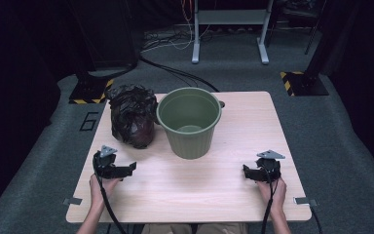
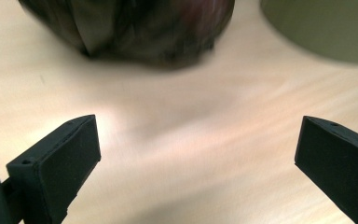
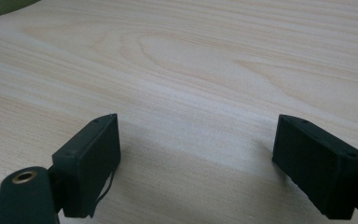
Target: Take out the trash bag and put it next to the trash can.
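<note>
A crumpled black plastic bag (image 1: 133, 116) stands on the wooden table (image 1: 190, 190), just left of an upright, empty green bucket (image 1: 189, 122). My left gripper (image 1: 121, 170) rests low over the table in front of the bag, open, with nothing between its jaws. In the left gripper view the bag (image 2: 135, 28) lies blurred ahead, the bucket (image 2: 326, 28) at the upper right, and the left gripper (image 2: 198, 163) spans bare wood. My right gripper (image 1: 251, 173) is open near the table's front right. In the right gripper view the right gripper (image 3: 198, 158) holds nothing, over bare wood (image 3: 205, 65).
Grey carpet surrounds the table. Behind it stand a metal desk frame (image 1: 229, 29), loose cables (image 1: 175, 73) on the floor, and two stand bases with yellow-black tape (image 1: 90, 91) (image 1: 302, 83). A sliver of the bucket (image 3: 0, 5) edges the right gripper view.
</note>
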A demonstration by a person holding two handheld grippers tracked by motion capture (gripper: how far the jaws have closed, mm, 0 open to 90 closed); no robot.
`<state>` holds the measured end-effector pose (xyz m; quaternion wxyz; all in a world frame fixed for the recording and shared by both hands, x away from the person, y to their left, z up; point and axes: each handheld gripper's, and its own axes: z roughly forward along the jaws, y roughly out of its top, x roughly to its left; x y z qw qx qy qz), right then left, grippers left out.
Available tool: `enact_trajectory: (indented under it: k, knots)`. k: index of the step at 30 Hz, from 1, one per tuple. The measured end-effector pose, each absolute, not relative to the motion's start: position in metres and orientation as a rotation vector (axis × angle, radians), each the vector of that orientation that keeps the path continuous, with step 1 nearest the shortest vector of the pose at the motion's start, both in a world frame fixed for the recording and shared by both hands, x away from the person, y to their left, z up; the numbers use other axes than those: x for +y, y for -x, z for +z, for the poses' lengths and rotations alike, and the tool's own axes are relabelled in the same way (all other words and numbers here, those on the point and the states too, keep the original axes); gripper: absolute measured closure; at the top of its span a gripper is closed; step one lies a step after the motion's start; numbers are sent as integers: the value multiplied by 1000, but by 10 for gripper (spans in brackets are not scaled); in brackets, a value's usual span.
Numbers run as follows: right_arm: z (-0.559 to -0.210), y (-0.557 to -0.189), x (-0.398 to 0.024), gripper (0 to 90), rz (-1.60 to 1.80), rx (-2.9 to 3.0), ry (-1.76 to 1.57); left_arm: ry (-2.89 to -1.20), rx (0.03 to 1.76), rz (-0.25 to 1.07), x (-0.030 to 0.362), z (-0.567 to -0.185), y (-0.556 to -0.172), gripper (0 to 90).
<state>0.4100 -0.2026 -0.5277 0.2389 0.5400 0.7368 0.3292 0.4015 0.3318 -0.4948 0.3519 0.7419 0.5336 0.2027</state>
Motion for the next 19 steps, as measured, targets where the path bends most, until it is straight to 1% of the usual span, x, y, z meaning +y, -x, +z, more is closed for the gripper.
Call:
enact_trajectory:
  k: [5,6,7,10,17,19]
  knots:
    - [-528,-410,-202,140,900,2018,-1479,-1981,1415,505,327,-521,-399,0]
    - [-528,-410,-203,140,900,2018,-1478,-2004,1419,513,326,-525,-400,0]
    - [-528,-410,-202,140,900,2018,-1479,-2008,1409,558,324,-528,-399,0]
    - [-528,-410,-203,139,899,2019,-1478,-1973,1411,584,323,-531,-396,0]
    - [-528,-410,-202,136,897,2015,-1483,-1966,1424,588,322,-531,-395,0]
    - [-528,-410,-202,122,894,2011,-1489,-1965,1426,588,322,-531,-395,0]
